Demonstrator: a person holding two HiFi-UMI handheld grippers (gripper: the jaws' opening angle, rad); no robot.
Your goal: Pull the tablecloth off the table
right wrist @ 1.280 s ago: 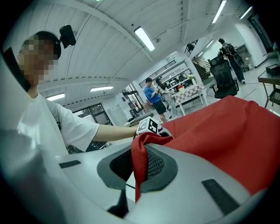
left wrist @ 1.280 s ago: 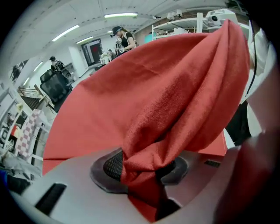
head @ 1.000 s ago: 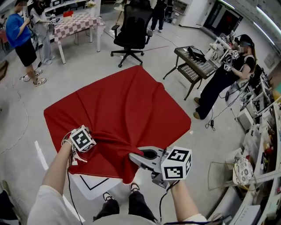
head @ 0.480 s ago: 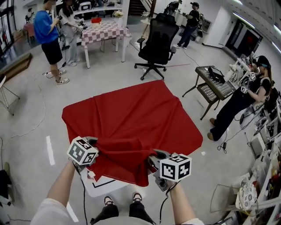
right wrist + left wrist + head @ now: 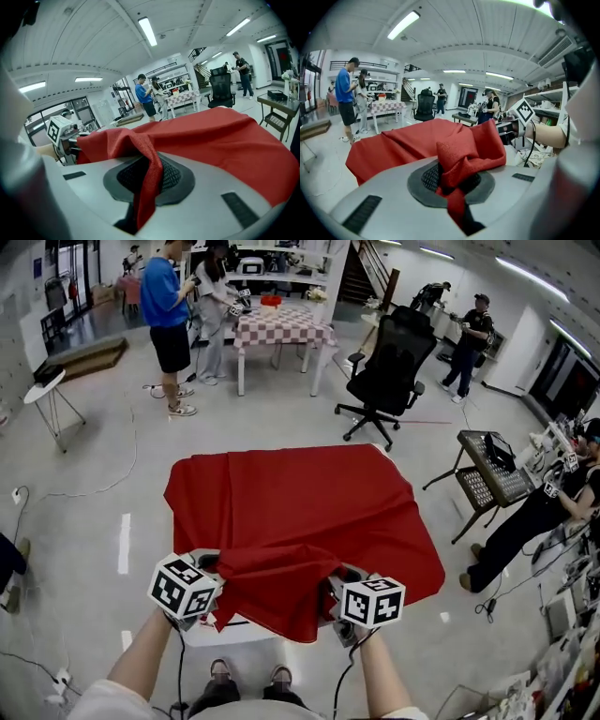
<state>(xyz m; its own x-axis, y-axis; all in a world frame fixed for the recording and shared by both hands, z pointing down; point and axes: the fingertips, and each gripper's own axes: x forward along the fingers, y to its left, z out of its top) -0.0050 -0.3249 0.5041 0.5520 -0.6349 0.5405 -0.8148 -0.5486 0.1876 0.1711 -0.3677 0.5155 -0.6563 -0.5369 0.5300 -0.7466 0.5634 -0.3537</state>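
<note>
- Red woven tablecloth point(image 5: 300, 512), a single sheet, lies spread over one white table point(image 5: 211, 632). Its near hem is lifted and bunched, so one bare corner of the table shows beneath it, and the far side hangs over the edges.
- Two tongs are at work, one in each hand, both at that near hem.
- The left tongs point(image 5: 208, 566) are closed tight on a crumpled fold of the cloth, which is pinched between their dark ribbed pads.
- The right tongs point(image 5: 331, 585) are clamped on one narrow fold of the same hem. They sit toward the other near corner, well apart from the left pair.
- Beyond the table stands one black office chair point(image 5: 389, 371).
- Further back is one table with a checkered cover point(image 5: 281, 326). Two people stand beside it, a person in a blue shirt point(image 5: 169, 310) and a second person point(image 5: 212, 301).
</note>
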